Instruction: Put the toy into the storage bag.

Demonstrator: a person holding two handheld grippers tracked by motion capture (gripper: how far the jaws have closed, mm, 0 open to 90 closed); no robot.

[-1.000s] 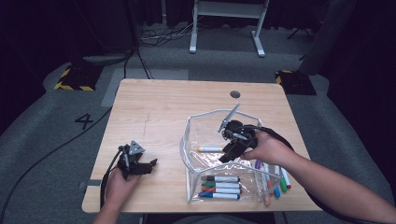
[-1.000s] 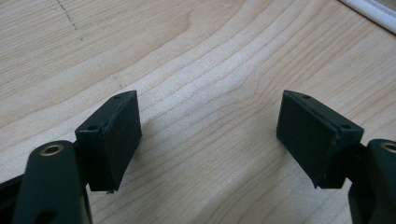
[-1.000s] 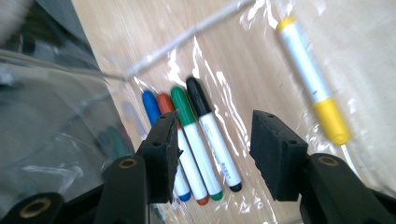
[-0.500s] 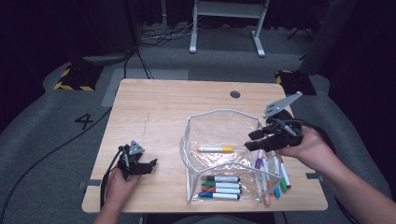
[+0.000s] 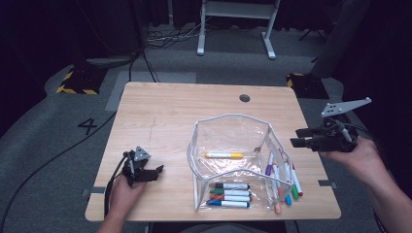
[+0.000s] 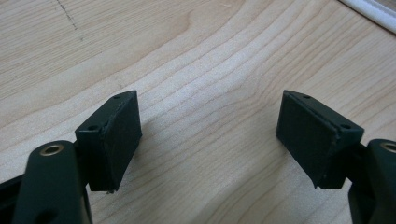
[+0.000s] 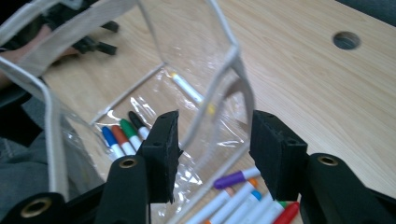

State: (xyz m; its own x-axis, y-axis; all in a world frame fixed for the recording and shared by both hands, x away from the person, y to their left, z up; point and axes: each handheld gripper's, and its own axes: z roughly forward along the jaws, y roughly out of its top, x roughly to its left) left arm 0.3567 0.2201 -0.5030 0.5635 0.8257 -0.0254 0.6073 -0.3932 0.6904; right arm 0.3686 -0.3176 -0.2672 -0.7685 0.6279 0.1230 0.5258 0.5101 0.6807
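Observation:
A clear pouch with white trim (image 5: 232,119) stands open right of the table's middle. A yellow marker (image 5: 223,155) lies on its floor, and several markers (image 5: 231,192) show through its front panel. More loose markers (image 5: 284,177) lie on the wood against its right side. My right gripper (image 5: 302,142) hangs open and empty above the table's right edge, pointing at the pouch. In the right gripper view its jaws (image 7: 212,149) frame the pouch's rim (image 7: 236,60) from a distance, with the loose markers (image 7: 243,203) below. My left gripper (image 5: 154,173) rests open on the table's front left, its jaws (image 6: 210,130) wide over bare wood.
The wooden table (image 5: 165,116) has a round cable hole (image 5: 245,98) at the back right. Grey floor with cables and a white stand's legs (image 5: 233,29) lie beyond. Through the pouch, the right gripper view shows the other hand and its gripper (image 7: 91,44).
My right gripper has pulled out of the pouch's mouth and swung right, past the table's edge. The yellow marker stays in the pouch. The left gripper has not moved.

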